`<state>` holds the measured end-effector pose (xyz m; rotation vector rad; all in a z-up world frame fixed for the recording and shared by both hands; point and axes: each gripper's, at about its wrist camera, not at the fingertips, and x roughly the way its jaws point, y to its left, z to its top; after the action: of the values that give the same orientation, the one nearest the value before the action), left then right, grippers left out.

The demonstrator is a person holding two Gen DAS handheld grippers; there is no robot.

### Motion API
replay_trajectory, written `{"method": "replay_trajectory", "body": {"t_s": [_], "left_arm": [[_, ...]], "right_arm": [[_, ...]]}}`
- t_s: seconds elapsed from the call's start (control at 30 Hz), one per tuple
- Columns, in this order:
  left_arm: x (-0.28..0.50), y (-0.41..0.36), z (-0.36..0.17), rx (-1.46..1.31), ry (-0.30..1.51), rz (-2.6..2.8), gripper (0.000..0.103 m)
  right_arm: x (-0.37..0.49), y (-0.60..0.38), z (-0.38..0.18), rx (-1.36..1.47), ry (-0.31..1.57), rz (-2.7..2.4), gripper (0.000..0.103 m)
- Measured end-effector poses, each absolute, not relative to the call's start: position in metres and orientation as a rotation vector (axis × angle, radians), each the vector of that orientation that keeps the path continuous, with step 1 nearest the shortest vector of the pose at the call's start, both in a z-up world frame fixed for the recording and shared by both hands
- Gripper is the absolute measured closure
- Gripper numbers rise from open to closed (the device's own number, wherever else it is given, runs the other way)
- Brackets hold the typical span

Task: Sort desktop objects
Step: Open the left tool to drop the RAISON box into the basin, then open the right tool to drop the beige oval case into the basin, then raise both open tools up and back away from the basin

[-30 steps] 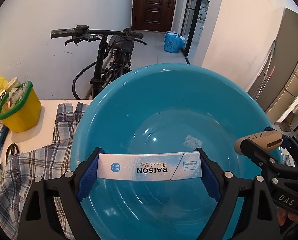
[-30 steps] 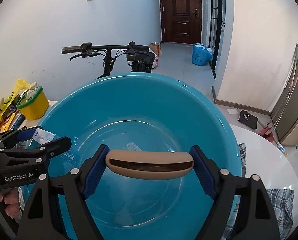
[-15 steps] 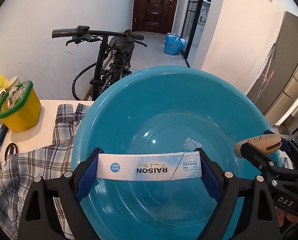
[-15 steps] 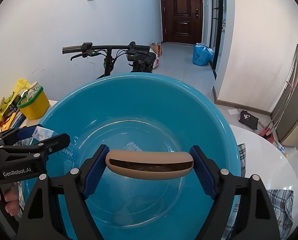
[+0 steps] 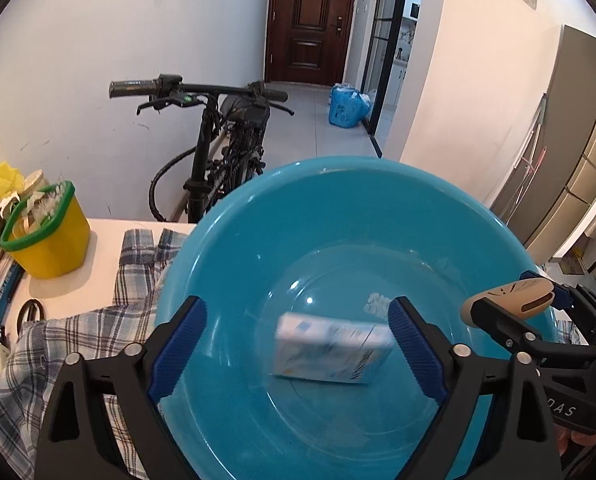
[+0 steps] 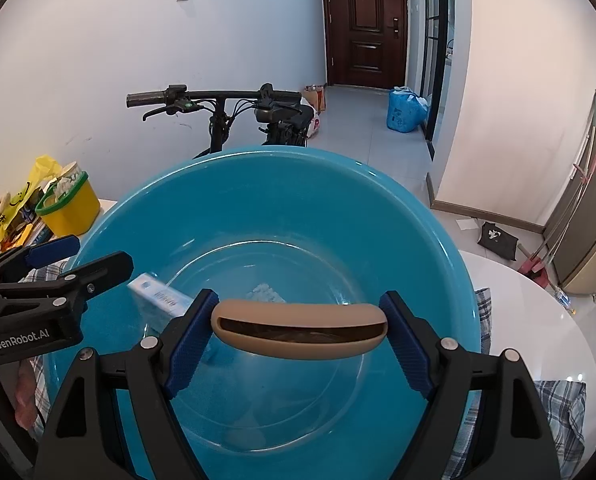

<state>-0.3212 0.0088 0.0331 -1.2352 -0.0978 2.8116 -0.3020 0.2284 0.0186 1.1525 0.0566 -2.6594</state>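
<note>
A big blue basin (image 5: pixel 258 216) (image 6: pixel 429 220) fills both views. My left gripper (image 5: pixel 298 324) hangs over it and its jaws are opening; no pad touches the white toothpaste box (image 5: pixel 331 354), which is blurred, falling free into the basin. The same box (image 6: pixel 158 300) shows in the right wrist view below the left gripper (image 6: pixel 74 258). My right gripper (image 6: pixel 298 320) is shut on a tan oblong case (image 6: pixel 298 334) with a dark slot, held level above the basin. That case (image 5: pixel 509 300) also appears at the right of the left wrist view.
A plaid shirt (image 5: pixel 70 336) lies under the basin on the white table (image 5: pixel 102 232). A yellow bucket (image 5: pixel 50 236) with a green rim stands at the table's far left beside books and clutter. A bicycle (image 5: pixel 226 136) leans behind the table. A hand (image 6: pixel 22 392) holds the left gripper.
My left gripper opened and let go of the toothpaste box, which dropped from between the pads toward the basin floor. The right gripper with the tan case has not moved.
</note>
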Motion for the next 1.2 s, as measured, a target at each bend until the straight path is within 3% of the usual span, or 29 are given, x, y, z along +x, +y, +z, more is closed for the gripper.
{"method": "replay_trajectory", "body": {"t_s": [0.7,0.83,1.2], "left_arm": [[-0.3188,0.0058,0.0391,-1.227,-0.098,2.831,0.005],[-0.3187,0.0056,0.0392,-1.225,-0.094,2.839,0.005],[-0.3183,0.006,0.04,-1.221,-0.09,2.841,0.005]], "right_arm": [[-0.3043,0.2289,0.0177,1.168,0.057,-2.674,0.02],[-0.3035,0.2302,0.0196,1.149,0.059,-2.683,0.009],[-0.3032,0.2333,0.0244,1.128,0.048,-2.702,0.008]]}}
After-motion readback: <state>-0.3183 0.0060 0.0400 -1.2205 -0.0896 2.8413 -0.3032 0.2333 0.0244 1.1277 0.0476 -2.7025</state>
